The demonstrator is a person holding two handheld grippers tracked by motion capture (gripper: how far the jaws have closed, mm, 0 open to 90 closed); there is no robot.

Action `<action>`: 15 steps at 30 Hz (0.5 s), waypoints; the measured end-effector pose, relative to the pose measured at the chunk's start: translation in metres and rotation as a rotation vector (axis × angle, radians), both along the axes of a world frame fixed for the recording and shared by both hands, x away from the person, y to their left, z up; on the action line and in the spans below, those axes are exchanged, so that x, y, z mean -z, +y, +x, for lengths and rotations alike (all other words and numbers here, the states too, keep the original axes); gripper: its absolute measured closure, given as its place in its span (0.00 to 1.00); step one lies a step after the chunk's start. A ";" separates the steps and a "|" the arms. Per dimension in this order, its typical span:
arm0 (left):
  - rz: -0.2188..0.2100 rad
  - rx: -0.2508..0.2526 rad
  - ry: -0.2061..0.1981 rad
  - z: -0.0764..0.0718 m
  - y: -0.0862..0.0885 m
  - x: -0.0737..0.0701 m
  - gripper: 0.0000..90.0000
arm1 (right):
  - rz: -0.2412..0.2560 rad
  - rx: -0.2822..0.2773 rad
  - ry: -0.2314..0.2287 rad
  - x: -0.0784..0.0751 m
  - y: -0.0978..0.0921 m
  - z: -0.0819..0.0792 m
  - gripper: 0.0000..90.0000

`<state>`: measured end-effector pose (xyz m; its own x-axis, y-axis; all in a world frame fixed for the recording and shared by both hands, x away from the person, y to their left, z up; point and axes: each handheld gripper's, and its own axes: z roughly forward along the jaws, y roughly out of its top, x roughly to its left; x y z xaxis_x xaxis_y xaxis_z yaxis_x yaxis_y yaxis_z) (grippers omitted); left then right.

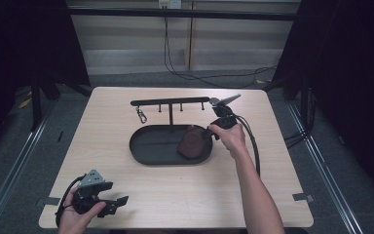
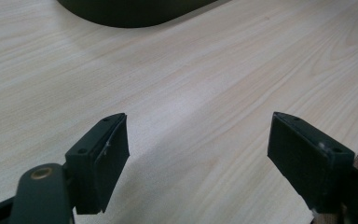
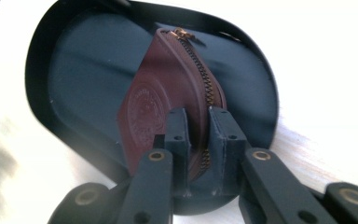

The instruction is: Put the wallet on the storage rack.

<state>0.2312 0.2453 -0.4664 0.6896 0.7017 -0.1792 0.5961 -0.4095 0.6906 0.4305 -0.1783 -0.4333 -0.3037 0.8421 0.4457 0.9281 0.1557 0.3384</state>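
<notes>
Left hand-held gripper (image 1: 108, 201) noted nearest the camera, at the near left corner of the surface (image 1: 282, 161), jaws spread wide over bare wood, holding nothing. Black oval tray (image 1: 146, 146) seen mid-surface, well apart from it, under the hook rack (image 1: 170, 103). Right hand-held gripper (image 3: 197, 122) is clamped on the brown zip pouch (image 3: 161, 100) at the tray's right end. Pouch is held on edge, zipper line running straight away from the jaws. Right hand judged far nearer; any lift would be up and clear of the rim.
</notes>
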 end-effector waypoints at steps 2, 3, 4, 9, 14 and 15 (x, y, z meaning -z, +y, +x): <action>-0.004 -0.003 0.000 0.000 0.000 0.000 0.23 | 0.001 0.016 0.004 0.007 -0.001 0.000 0.89; 0.000 0.000 0.000 0.000 0.000 0.000 0.23 | 0.001 0.016 0.004 0.007 -0.001 0.000 0.89; 0.001 0.002 0.003 0.001 0.001 0.000 0.23 | 0.003 0.020 0.001 0.008 -0.001 0.000 0.89; 0.000 0.000 0.000 0.000 0.000 0.000 0.23 | -0.017 0.034 0.000 0.012 -0.002 0.001 0.89; -0.003 -0.011 0.000 0.000 0.000 0.000 0.23 | -0.045 0.025 -0.018 0.015 0.001 0.001 0.88; -0.003 -0.010 0.001 0.000 0.001 0.000 0.23 | -0.052 0.028 -0.018 0.015 0.002 0.001 0.87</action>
<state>0.2316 0.2459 -0.4663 0.6825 0.7080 -0.1815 0.6005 -0.4015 0.6915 0.4318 -0.1766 -0.4482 -0.2870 0.8724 0.3957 0.9262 0.1473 0.3471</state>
